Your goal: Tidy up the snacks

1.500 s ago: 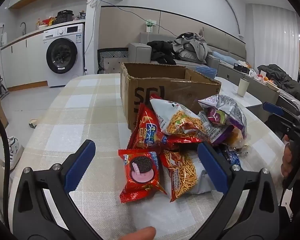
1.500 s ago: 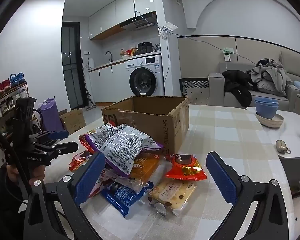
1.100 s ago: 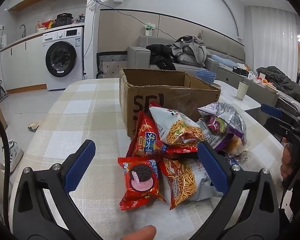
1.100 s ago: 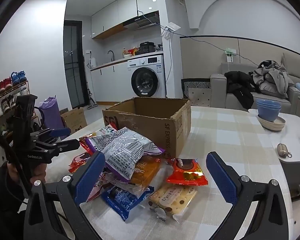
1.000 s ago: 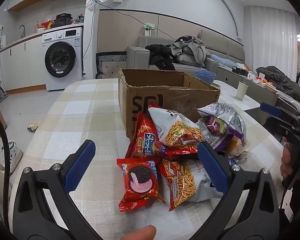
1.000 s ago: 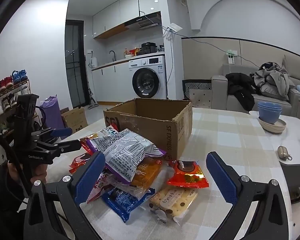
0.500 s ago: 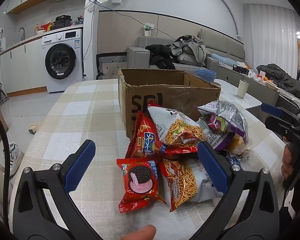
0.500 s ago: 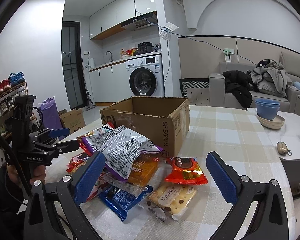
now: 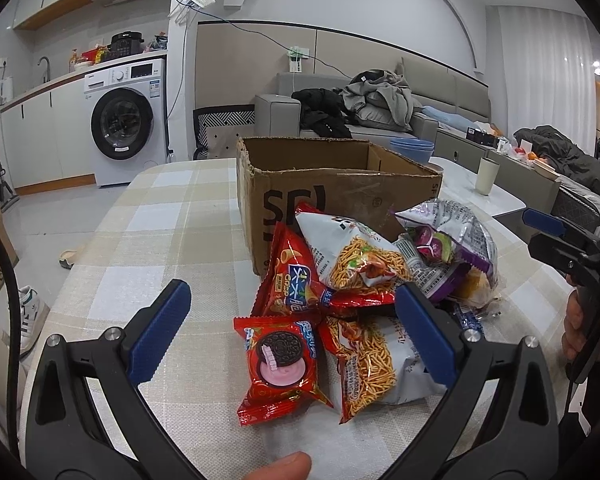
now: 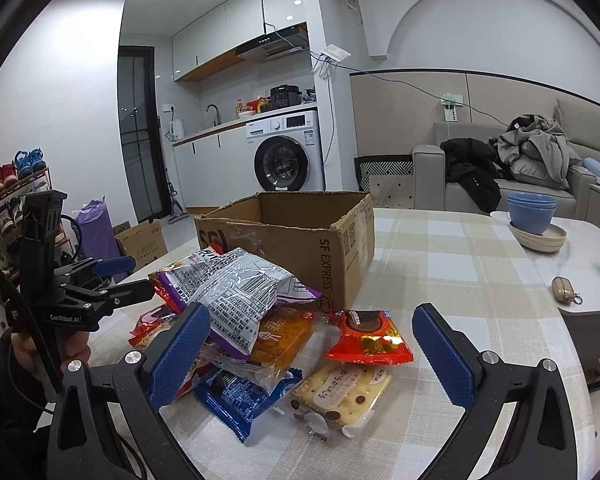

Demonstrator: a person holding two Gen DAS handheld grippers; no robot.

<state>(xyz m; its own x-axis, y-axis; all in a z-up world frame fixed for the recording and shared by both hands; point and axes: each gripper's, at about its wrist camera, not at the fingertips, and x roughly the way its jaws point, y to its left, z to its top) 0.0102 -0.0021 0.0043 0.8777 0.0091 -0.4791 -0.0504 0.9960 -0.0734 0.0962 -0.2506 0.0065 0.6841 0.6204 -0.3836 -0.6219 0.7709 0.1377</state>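
Note:
A pile of snack packets lies on the checked tablecloth in front of an open cardboard box (image 9: 340, 184) (image 10: 300, 232). My left gripper (image 9: 292, 336) is open above a red cookie packet (image 9: 280, 360), with a noodle snack bag (image 9: 376, 360) beside it and a red chip bag (image 9: 296, 280) behind. My right gripper (image 10: 312, 352) is open over a cracker packet (image 10: 344, 388), a small red packet (image 10: 366, 338), a blue packet (image 10: 240, 400) and a silver-purple bag (image 10: 236, 288). Nothing is between either pair of fingers.
Blue bowls on a plate (image 10: 534, 220), a cup (image 9: 487, 176) and a small key pouch (image 10: 565, 290) stand on the white table to the right. A sofa with clothes (image 9: 380, 100) and a washing machine (image 9: 124, 124) are behind. The tablecloth (image 9: 160, 232) left of the box is bare.
Both views shift only slightly; the grippers stay open near the pile and no packet has moved.

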